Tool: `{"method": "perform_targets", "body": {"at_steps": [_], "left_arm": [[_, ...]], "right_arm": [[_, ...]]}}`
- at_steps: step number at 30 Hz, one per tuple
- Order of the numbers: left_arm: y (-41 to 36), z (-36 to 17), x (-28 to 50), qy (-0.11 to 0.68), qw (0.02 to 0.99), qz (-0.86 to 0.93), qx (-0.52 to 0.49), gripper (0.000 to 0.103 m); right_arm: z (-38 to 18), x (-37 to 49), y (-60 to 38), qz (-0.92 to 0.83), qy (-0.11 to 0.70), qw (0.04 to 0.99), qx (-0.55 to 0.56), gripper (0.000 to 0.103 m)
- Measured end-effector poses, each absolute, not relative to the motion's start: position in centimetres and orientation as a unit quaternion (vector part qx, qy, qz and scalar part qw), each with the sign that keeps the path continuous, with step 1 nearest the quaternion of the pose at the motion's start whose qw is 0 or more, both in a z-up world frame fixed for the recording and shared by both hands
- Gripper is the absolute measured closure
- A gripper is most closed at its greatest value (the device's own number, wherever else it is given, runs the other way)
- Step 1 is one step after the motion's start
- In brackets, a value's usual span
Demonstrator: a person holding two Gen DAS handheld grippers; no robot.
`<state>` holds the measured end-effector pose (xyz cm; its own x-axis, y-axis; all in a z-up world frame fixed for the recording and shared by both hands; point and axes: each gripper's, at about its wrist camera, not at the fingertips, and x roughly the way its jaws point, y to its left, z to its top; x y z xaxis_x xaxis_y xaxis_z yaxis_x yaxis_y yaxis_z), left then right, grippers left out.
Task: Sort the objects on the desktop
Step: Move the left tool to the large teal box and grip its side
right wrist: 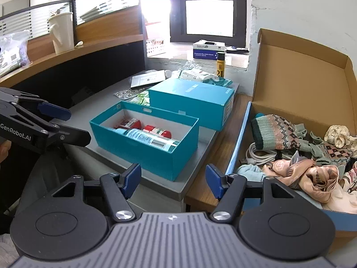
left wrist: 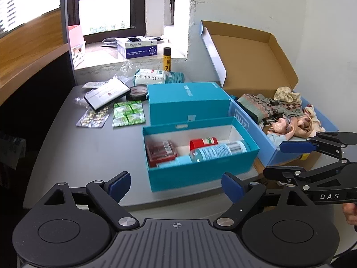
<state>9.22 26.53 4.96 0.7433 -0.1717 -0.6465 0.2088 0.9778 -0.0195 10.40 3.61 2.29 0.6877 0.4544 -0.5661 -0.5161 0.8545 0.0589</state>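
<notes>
Both hand-held grippers, left (left wrist: pixel 176 188) and right (right wrist: pixel 173 182), hang with fingers apart, holding nothing. Loose packets (left wrist: pixel 128 114) lie on the bench (left wrist: pixel 89 151) beyond the teal box (left wrist: pixel 200 169), nearer the left.

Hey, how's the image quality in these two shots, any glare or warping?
Left wrist view: window blown out white, fisheye bends the desk partition, open teal box sharp. Right wrist view: stronger glare around the window, corners vignetted, cardboard box evenly lit.

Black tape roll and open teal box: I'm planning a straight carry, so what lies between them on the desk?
In the left wrist view, green sachets lie between the black tape roll and the open teal box.
</notes>
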Motion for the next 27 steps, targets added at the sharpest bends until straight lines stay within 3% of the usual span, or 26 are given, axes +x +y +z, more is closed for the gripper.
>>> {"method": "perform_targets", "body": {"at_steps": [13,27], "left_arm": [[27.9,5.6,15.5,0.34,0.933,-0.114,0.03,0.013],[28.9,4.5,22.9,0.359,0.923,-0.138,0.028,0.013]], "right_arm": [[4.5,15.8,4.3,0.236,0.281,0.929,-0.047,0.031],[3.3,23.0,4.7,0.22,0.31,0.923,-0.05,0.031]]}}
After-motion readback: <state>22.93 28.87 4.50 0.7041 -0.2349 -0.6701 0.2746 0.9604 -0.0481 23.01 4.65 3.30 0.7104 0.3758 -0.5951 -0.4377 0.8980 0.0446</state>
